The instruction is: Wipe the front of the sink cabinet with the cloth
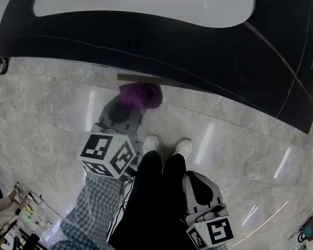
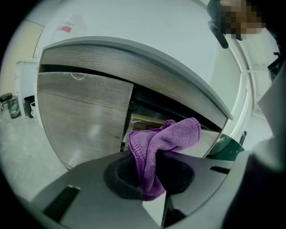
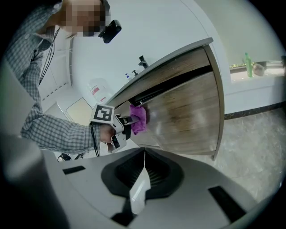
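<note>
Pinching a fold of purple cloth [image 2: 167, 136] in the left gripper [image 2: 149, 172], lower centre of the left gripper view; soft looped microfibre, bunched, flopping up past the tips. Straight ahead and to the upper left: the sink cabinet front [image 2: 85, 116], flat grey wood-grain panels with a matt sheen, long axis across the frame under a dark gap and a pale countertop [image 2: 134, 58] edge. In the right gripper view, seemingly touching the panel near its top, centre left. Pressed together on nothing, the right gripper [image 3: 144, 161]; low, well apart from the cabinet, clearly the farther one. Probably calls for a sideways sweep along the grain.
</note>
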A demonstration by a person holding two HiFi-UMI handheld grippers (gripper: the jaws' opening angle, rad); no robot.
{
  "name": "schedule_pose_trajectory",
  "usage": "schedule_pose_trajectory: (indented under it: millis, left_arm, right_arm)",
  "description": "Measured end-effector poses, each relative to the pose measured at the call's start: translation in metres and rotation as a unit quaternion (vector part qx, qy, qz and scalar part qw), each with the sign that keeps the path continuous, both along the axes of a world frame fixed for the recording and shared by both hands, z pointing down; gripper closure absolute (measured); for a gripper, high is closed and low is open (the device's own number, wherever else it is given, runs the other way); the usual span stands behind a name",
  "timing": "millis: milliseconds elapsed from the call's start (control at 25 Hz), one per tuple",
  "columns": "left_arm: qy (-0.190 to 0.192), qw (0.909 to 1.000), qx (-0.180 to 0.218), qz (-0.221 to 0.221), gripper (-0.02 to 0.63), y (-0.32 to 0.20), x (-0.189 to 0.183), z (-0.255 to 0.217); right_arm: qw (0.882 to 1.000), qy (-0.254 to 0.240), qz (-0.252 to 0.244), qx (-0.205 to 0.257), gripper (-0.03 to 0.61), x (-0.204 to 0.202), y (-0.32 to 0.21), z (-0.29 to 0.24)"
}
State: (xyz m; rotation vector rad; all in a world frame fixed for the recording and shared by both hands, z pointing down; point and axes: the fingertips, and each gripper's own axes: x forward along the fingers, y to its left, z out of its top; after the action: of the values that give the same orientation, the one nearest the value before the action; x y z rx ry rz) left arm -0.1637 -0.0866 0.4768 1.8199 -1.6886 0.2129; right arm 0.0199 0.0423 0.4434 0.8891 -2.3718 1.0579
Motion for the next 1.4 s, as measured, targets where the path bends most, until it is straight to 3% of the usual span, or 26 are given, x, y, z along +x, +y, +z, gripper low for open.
schedule_pose_trajectory:
  millis: [440, 800, 960, 1400]
  left_arm:
    - [-0.017, 0.9948, -0.019, -0.099, 0.545, 0.034, -0.064, 0.017]
    - [-0.012, 0.9854, -0.057, -0.16, 0.545, 0.049, -0.064, 0.053]
    - [-0.023, 0.9873, -0.073, -0.139, 0.545, 0.037, -0.045, 0.076]
    - [-0.091, 0.9934, -0.069, -0.015, 0.545, -0.001, 0.012, 0.089]
  right_arm:
    - [1.0, 0.002, -0.009, -0.008, 0.56, -0.012, 0.012, 0.007]
    - [1.0, 0.004, 0.006, -0.018, 0.56, -0.003, 0.018, 0.019]
    - [0.999, 0.009, 0.021, -0.024, 0.56, 0.008, 0.018, 0.026]
    - [0.998, 0.006, 0.046, -0.029, 0.56, 0.027, 0.015, 0.034]
